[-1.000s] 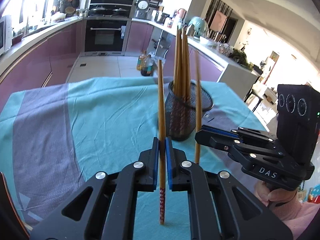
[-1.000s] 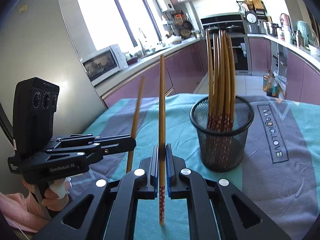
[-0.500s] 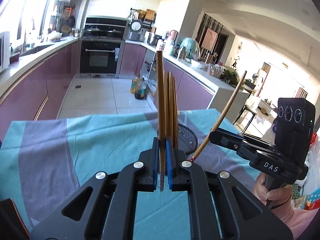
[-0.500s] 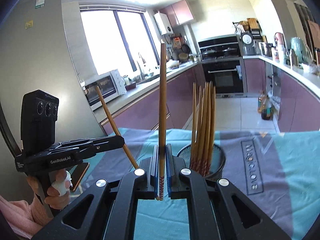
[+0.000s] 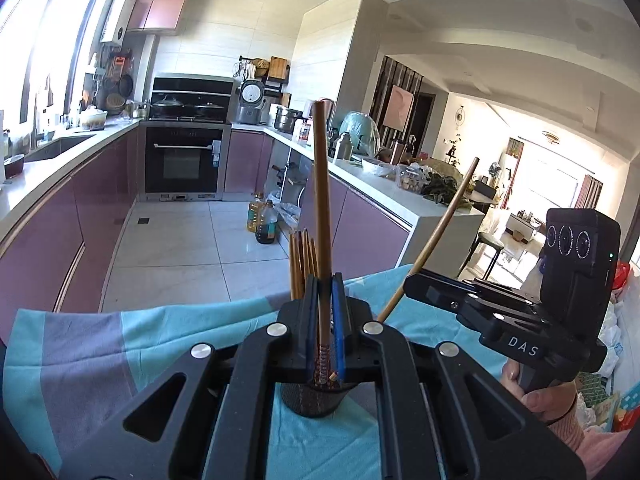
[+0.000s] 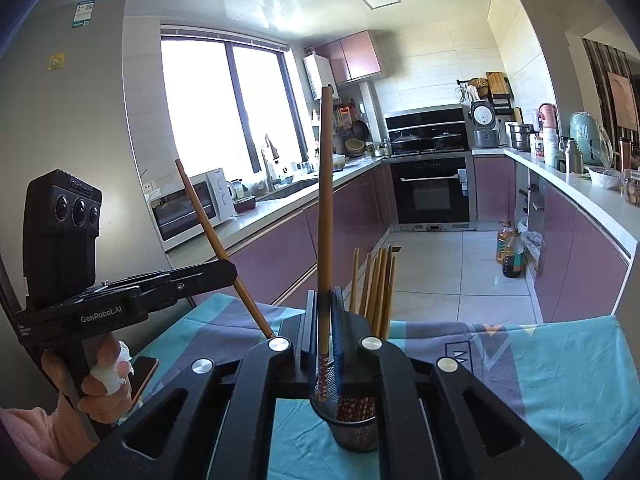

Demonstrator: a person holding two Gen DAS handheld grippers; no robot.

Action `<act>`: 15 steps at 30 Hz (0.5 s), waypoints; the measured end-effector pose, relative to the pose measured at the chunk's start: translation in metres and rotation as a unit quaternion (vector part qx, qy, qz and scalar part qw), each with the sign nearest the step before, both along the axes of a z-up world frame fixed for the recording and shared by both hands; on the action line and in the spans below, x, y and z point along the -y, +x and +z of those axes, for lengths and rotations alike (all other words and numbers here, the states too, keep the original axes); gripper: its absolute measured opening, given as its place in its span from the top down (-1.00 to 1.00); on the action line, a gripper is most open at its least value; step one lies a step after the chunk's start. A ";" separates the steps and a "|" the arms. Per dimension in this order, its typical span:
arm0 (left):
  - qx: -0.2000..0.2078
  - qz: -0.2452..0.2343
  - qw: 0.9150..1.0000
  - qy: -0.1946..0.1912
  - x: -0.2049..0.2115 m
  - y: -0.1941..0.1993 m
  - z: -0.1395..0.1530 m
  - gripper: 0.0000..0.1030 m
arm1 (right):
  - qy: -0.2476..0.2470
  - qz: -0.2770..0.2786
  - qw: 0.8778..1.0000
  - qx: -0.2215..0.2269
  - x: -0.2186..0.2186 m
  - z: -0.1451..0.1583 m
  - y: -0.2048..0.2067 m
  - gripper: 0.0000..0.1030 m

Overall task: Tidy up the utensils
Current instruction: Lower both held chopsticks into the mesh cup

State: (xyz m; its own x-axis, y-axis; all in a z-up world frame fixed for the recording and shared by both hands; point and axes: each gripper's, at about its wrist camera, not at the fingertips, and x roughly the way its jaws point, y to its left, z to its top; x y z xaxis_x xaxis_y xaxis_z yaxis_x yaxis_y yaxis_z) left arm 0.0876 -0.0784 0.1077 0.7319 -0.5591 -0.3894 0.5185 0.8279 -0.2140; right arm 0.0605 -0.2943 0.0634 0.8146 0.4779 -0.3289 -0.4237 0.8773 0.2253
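Note:
My left gripper [image 5: 323, 292] is shut on a brown chopstick [image 5: 321, 200], held upright, its patterned tip just over the black mesh cup [image 5: 316, 400]. Several chopsticks [image 5: 302, 264] stand in that cup. To the right, my right gripper [image 5: 410, 282] holds its own chopstick [image 5: 440, 224], which looks slanted from here. In the right wrist view, my right gripper [image 6: 324, 296] is shut on an upright chopstick [image 6: 325, 200] above the mesh cup [image 6: 352, 428] with its standing chopsticks [image 6: 376, 288]. My left gripper [image 6: 230, 268] is at the left with a slanted chopstick [image 6: 216, 240].
A teal and grey tablecloth [image 5: 160, 340] covers the table, whose far edge lies just beyond the cup. A phone [image 6: 144, 368] lies on the cloth by the person's left hand [image 6: 104, 380]. Oil bottles [image 5: 262, 220] stand on the kitchen floor between purple cabinets.
Both grippers have risen with their chopsticks. The mesh cup, earlier ahead of them, now sits below the fingers, and the chopsticks' lower tips have come up to its mouth.

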 end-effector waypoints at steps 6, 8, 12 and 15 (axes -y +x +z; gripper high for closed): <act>-0.006 -0.003 0.999 0.032 0.022 0.000 -0.007 0.85 | -0.014 -0.001 1.000 -0.016 -0.004 -0.009 0.016 0.89; -0.013 -0.007 0.999 0.044 0.030 0.002 -0.013 0.85 | -0.020 0.001 0.999 -0.025 -0.006 -0.015 0.022 0.89; -0.030 -0.010 0.998 0.062 0.042 0.004 -0.024 0.85 | -0.028 0.002 0.999 -0.040 -0.008 -0.023 0.028 0.89; -0.040 -0.011 0.997 0.072 0.045 0.007 -0.032 0.85 | -0.034 0.003 0.998 -0.052 -0.010 -0.028 0.032 0.89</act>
State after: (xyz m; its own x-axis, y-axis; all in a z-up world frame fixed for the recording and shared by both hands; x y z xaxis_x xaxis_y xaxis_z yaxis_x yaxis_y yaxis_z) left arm 0.0941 -0.1235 0.0761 0.6841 -0.5082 -0.5232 0.5221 0.8421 -0.1352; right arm 0.0921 -0.2841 0.0359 0.7717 0.4563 -0.4431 -0.4068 0.8896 0.2077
